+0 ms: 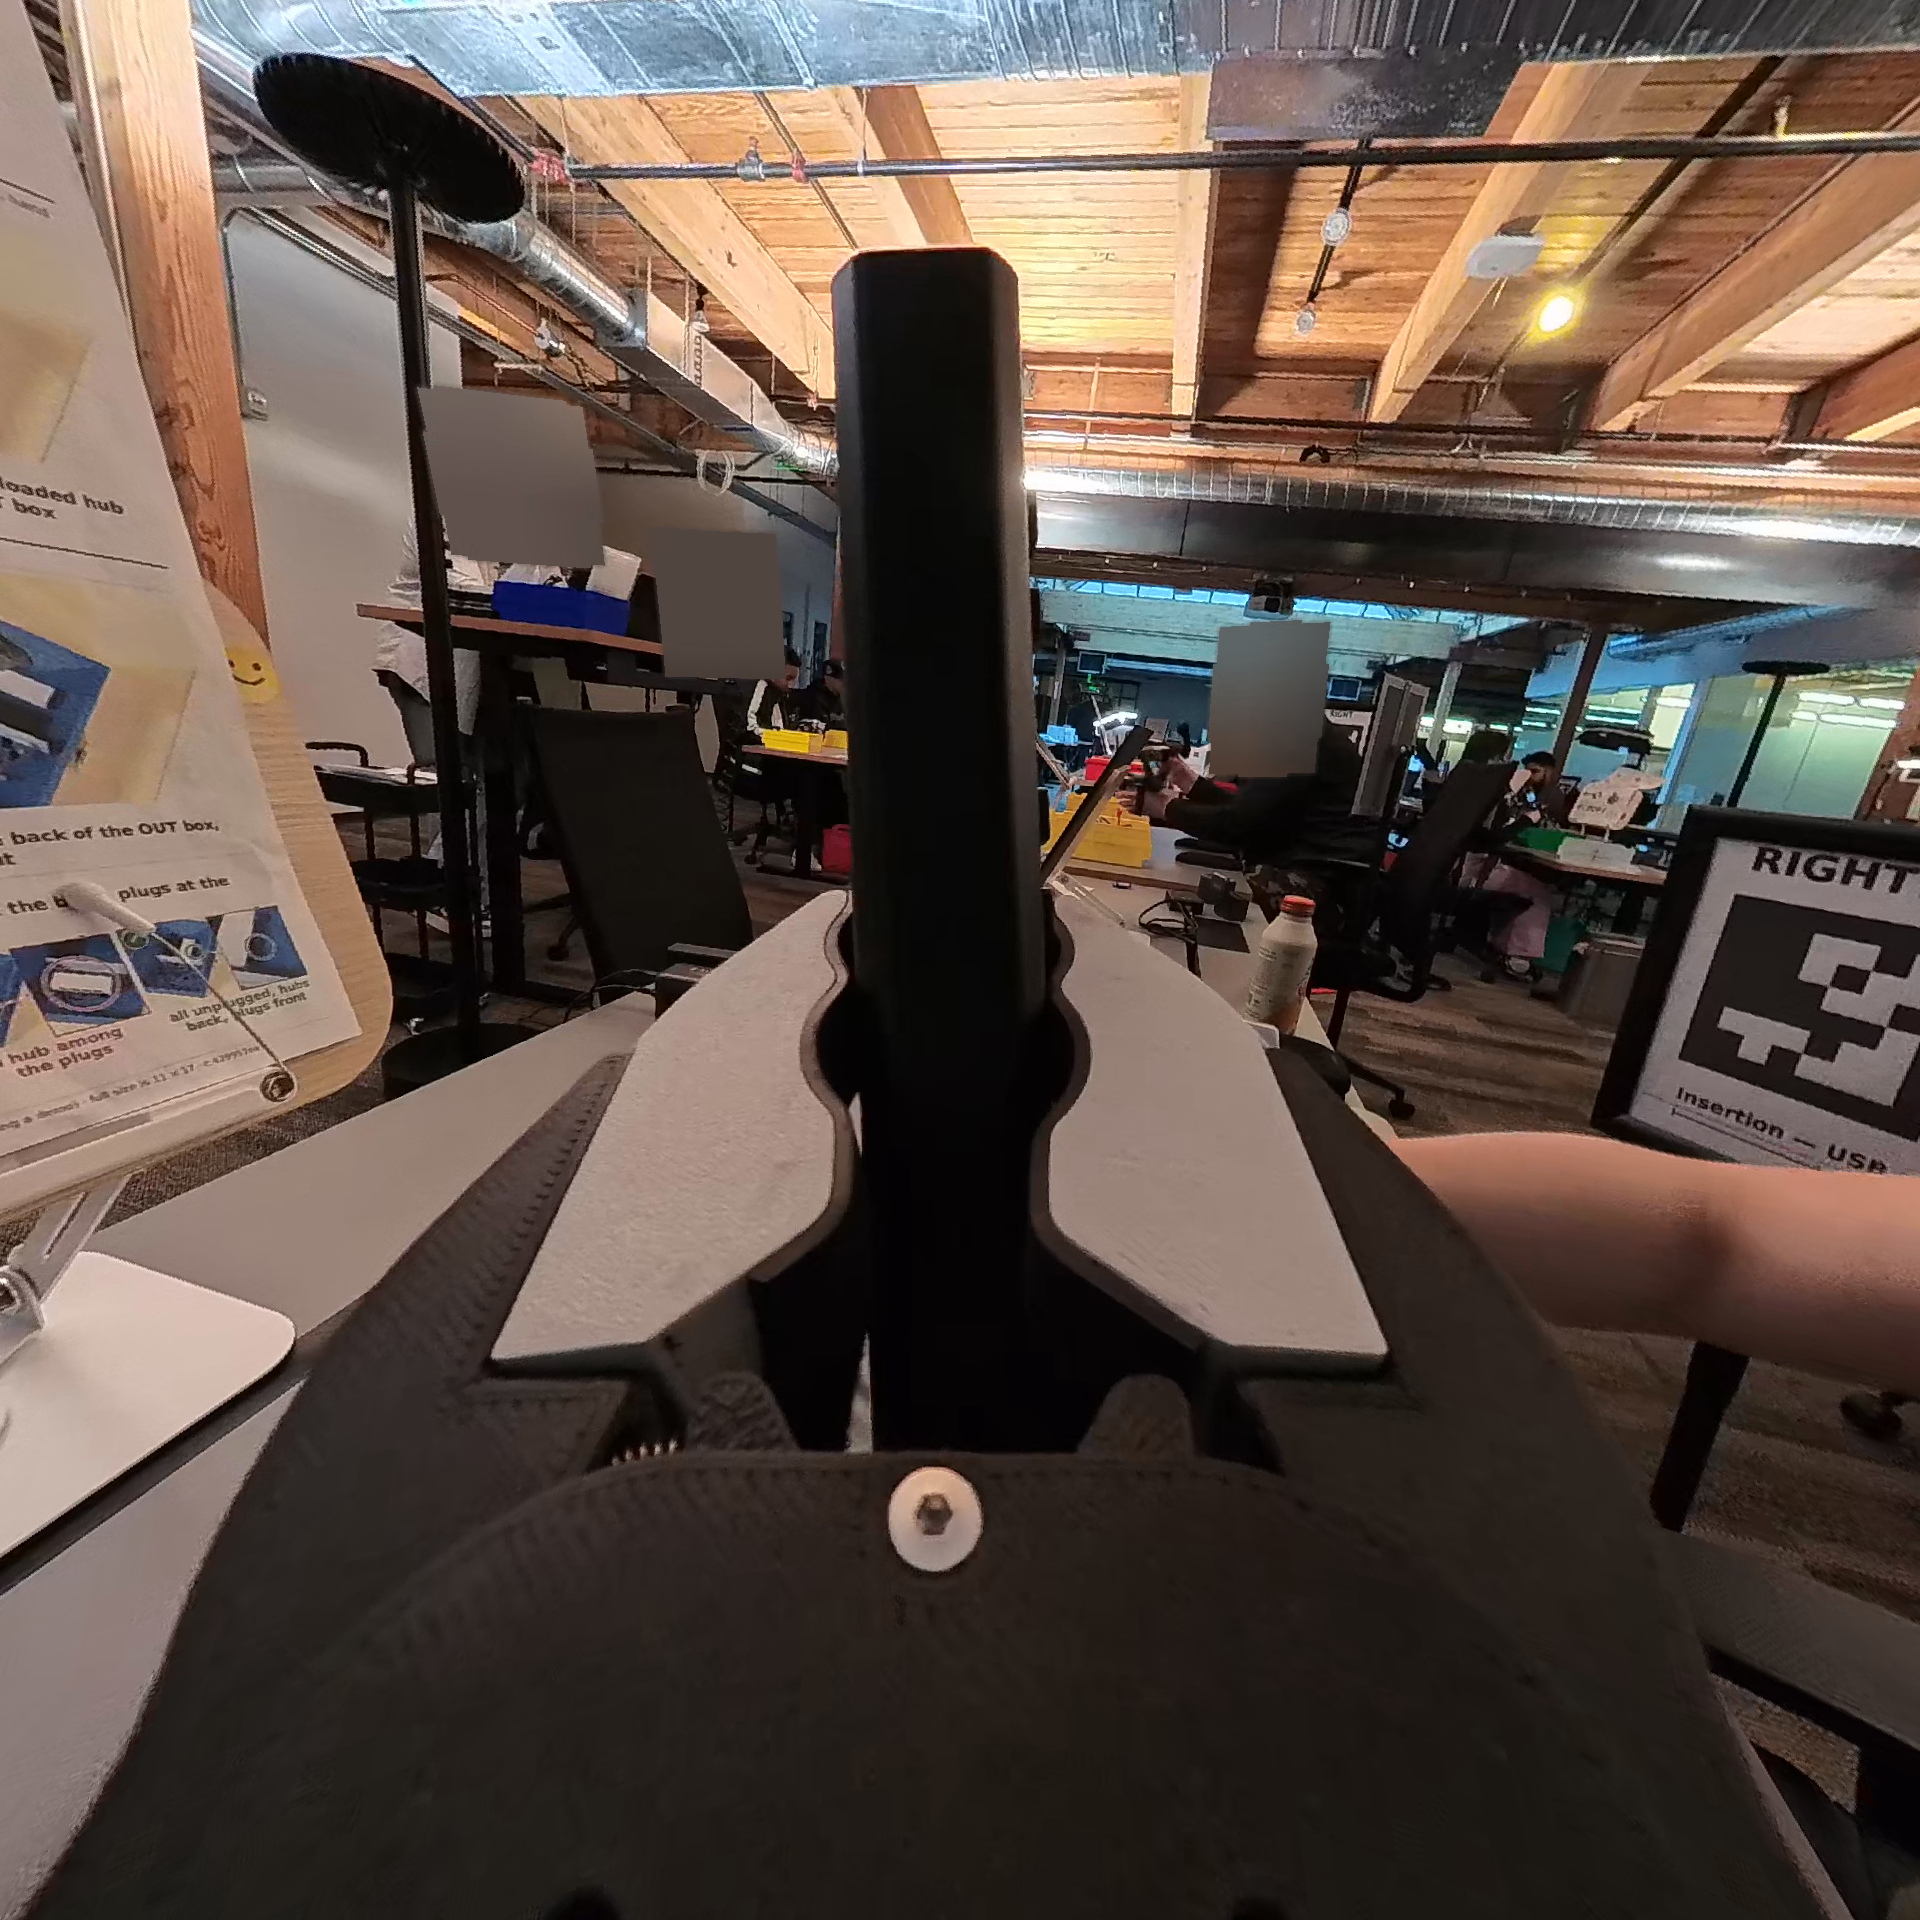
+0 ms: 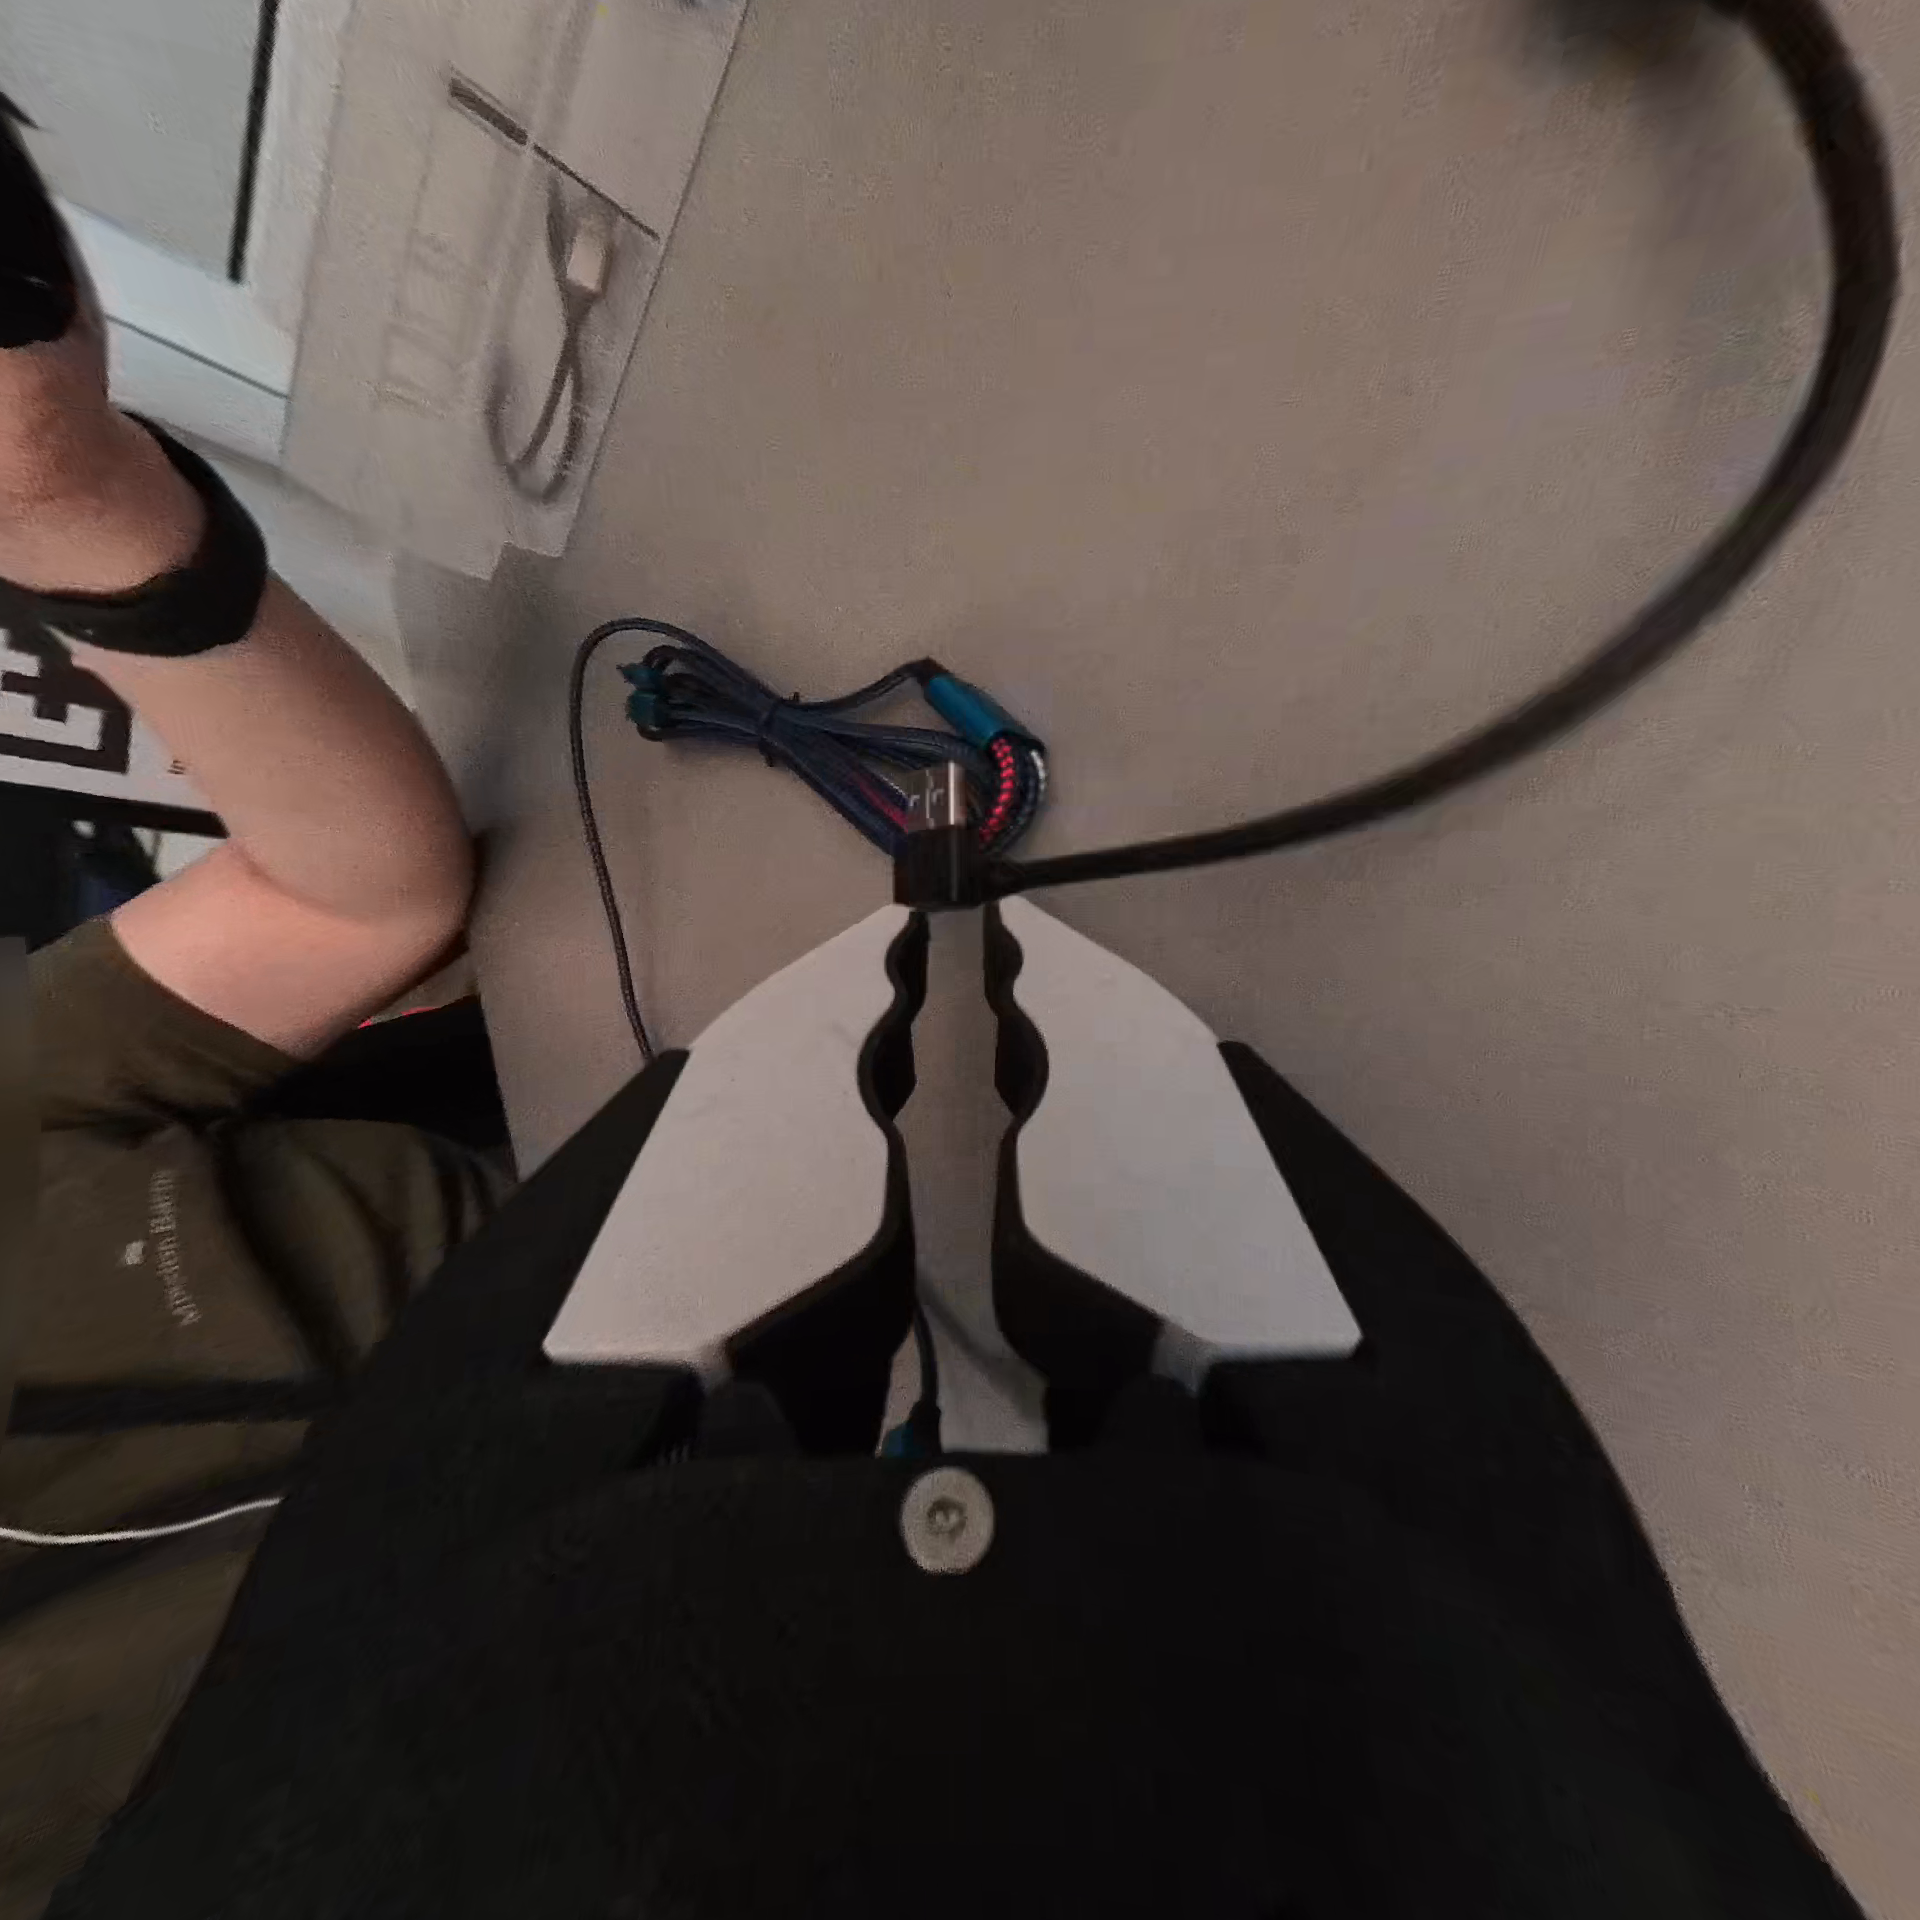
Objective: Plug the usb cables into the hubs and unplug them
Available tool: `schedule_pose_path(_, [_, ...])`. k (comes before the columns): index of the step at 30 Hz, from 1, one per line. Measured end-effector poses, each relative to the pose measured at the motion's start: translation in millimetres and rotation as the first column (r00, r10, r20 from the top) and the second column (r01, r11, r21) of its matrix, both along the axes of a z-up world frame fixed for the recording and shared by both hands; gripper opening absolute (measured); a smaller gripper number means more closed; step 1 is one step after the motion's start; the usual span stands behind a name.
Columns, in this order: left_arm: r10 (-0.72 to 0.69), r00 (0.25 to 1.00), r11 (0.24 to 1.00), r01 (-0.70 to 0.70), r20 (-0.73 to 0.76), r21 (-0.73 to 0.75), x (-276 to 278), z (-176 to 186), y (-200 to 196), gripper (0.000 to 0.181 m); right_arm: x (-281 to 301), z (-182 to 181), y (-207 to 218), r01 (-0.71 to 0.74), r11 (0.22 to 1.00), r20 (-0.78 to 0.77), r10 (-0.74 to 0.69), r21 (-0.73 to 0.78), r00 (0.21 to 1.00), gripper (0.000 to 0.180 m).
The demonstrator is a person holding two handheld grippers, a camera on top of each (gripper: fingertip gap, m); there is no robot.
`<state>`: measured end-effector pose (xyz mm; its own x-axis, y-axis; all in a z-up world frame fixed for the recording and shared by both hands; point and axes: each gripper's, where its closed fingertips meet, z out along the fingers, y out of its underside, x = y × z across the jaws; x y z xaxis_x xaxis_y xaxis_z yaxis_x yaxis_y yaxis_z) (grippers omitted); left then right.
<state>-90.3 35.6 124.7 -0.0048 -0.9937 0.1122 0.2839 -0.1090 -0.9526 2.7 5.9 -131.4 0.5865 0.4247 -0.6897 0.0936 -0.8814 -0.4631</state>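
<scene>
In the left wrist view my left gripper [image 1: 943, 935] is shut on a long black USB hub [image 1: 930, 623]. The hub stands upright between the fingers and points toward the ceiling. In the right wrist view my right gripper [image 2: 948, 914] is shut on a black USB plug [image 2: 935, 873] at the fingertips. The plug's metal connector [image 2: 940, 805] points forward. Its black cable [image 2: 1714, 582] arcs away to the right and up. Under the plug, a bundle of blue and red braided cables [image 2: 810, 732] lies on the grey table [image 2: 1299, 468].
An instruction sheet on a stand [image 1: 156, 748] is at the left and a framed marker sign [image 1: 1787, 987] at the right. A person's forearm [image 1: 1683, 1247] reaches in from the right. A bottle [image 1: 1283, 961] stands behind. A white sheet picturing a cable [image 2: 499, 291] lies far left. Spacing between my two grippers at the tips: around 25 centimetres.
</scene>
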Motion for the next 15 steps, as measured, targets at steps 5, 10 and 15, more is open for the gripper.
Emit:
schedule_pose_path(5, [-0.001, 1.0, 1.0, 0.001, -0.01, 0.004, 1.7, -1.5, -0.8, 0.029, -2.3, 0.3, 7.4, 0.09, 0.996, -0.064, -0.09, -0.01, 0.994, 0.014])
schedule_pose_path(10, [-0.003, 0.999, 1.0, 0.004, -0.046, 0.021, 4.3, -8.7, 1.0, 0.029, -6.3, 12.7, 4.0, 0.064, 0.992, -0.073, -0.056, 0.112, 0.996, 0.014])
schedule_pose_path(15, [-0.037, 0.993, 0.999, 0.039, -0.116, 0.016, 22.2, -43.1, 8.1, 0.029, -27.6, 164.5, 7.0, 0.128, 0.732, -0.215, 0.025, 0.67, 0.976, 0.053])
